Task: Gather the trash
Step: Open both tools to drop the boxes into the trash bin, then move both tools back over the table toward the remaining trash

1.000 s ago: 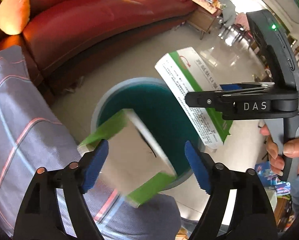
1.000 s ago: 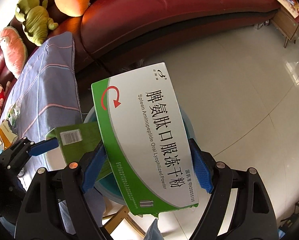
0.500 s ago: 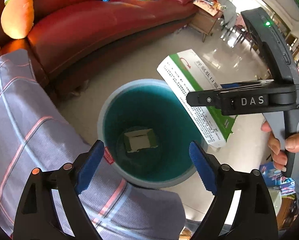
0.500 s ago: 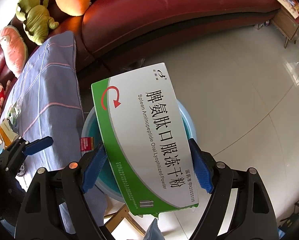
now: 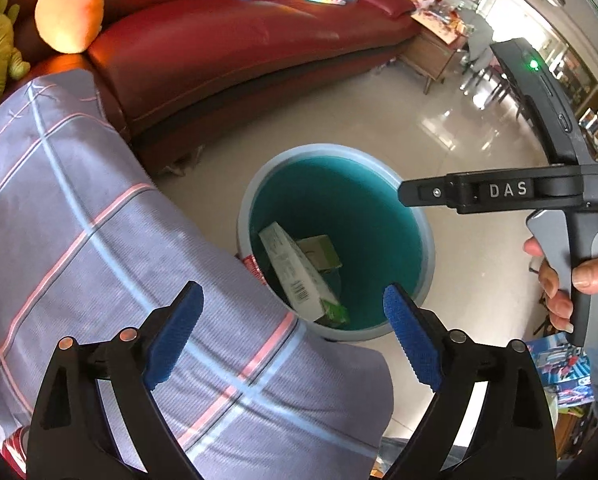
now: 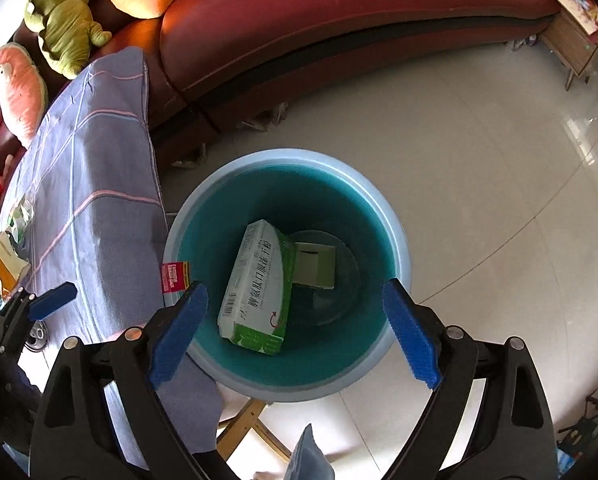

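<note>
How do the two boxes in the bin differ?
The medicine box is long and white-and-green with printed text; the small box is shorter, squarer and pale green. The medicine box leans tilted against the bin wall, overlapping the small box, which lies flat on the bottom. Both are cardboard.

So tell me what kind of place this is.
Most likely a home living room: a red leather sofa with plush toys, a glossy tiled floor, and a teal waste bin beside a cloth-covered table.

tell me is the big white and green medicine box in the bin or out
In. The white and green box lies tilted inside the teal bin, leaning across a smaller green box at the bottom, well below the rim.
</note>
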Tool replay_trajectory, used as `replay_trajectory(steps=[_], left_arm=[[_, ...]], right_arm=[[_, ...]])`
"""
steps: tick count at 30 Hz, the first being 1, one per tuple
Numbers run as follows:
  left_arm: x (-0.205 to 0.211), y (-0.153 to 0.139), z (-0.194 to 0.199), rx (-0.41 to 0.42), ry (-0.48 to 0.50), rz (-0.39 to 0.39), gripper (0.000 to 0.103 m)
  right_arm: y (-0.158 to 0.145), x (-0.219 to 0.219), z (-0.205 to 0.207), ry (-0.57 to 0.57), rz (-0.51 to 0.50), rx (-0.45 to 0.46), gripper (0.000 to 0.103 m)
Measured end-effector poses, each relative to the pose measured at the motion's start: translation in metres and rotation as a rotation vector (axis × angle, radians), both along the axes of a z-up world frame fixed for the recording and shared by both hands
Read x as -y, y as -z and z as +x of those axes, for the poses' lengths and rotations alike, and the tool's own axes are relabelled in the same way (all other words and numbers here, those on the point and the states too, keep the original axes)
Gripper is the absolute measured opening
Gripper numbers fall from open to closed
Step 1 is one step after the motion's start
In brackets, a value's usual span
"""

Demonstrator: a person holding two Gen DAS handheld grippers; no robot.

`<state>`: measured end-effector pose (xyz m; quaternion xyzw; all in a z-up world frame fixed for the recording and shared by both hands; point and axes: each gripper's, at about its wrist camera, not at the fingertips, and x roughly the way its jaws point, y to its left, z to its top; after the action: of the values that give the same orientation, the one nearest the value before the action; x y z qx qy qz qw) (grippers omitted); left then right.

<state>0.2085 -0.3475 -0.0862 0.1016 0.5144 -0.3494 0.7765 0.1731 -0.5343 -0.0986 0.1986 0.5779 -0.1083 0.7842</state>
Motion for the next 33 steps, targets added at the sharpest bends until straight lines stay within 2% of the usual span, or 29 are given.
replay_trajectory(steps=[5,13,22,33], left_arm=[[-0.018,-0.008,-0.005,0.011,-0.018,-0.018,0.092],[-0.068,-0.026,-0.020,0.046,-0.073,-0.028,0.092],[-0.173,-0.043,-0.041,0.093,-0.225,-0.030,0.093],[-0.320,-0.054,-0.069,0.139,-0.424,-0.015,0.095]], right_arm=[[-0.010,-0.015,-0.005,-0.016,-0.025,-0.005,0.088],[-0.033,-0.063,-0.008,-0.116,-0.072,-0.003,0.089],[-0.053,-0.153,0.007,-0.256,-0.078,0.008,0.089],[-0.068,-0.302,0.030,-0.487,-0.084,0.027,0.089]])
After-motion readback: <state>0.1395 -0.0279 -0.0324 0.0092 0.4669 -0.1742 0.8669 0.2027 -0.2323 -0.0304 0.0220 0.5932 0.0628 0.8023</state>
